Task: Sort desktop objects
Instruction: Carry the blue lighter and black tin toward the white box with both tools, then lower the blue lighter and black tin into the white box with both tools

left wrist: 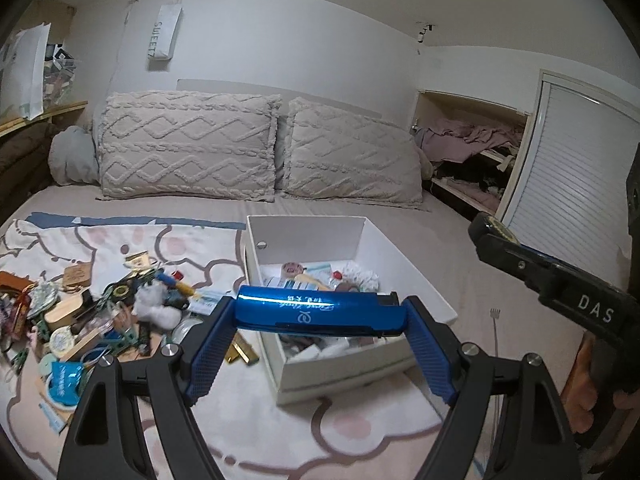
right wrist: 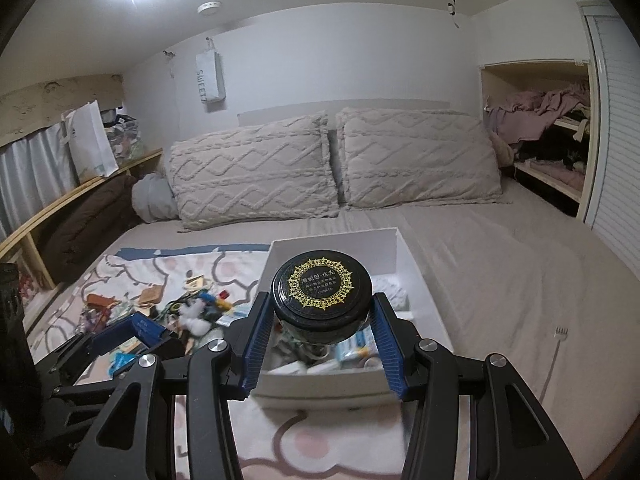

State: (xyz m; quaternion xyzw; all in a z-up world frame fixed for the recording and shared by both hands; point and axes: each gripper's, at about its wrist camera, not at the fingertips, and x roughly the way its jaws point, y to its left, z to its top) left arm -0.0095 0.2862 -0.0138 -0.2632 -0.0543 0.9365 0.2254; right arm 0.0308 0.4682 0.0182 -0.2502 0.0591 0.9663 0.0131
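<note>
A bedroom: a bed [right wrist: 460,240] with two knitted pillows [right wrist: 256,168] at the head, a patterned blanket [left wrist: 120,240] spread near its foot, an open closet [right wrist: 540,136] to the right. Left gripper [left wrist: 318,312] clamped endwise on a blue tube [left wrist: 316,310], one pad at each tip, tube lying crosswise just above the near rim of the white box [left wrist: 408,268]. Right gripper [right wrist: 322,312] clamped on a black jar [right wrist: 322,296] by its sides, gold-printed lid facing the camera, jar poised over the near part of the same box. Box on the blanket's right edge, already holding assorted small packets. Left of it, well apart from both loads, a clutter pile [left wrist: 92,312] of unsorted bits on the blanket. Judged by look: tube rigid, light, glossy metal or plastic, so slippery; end grip apt to let it pivot or squirt out, better taken across the barrel at mid-length. Jar squat, probably glass below the lid, heavier and breakable; side grip on the lid's ribbed wall seems sound, though worth lowering rather than dropping. Both loads seemingly ready for release into the box.
</note>
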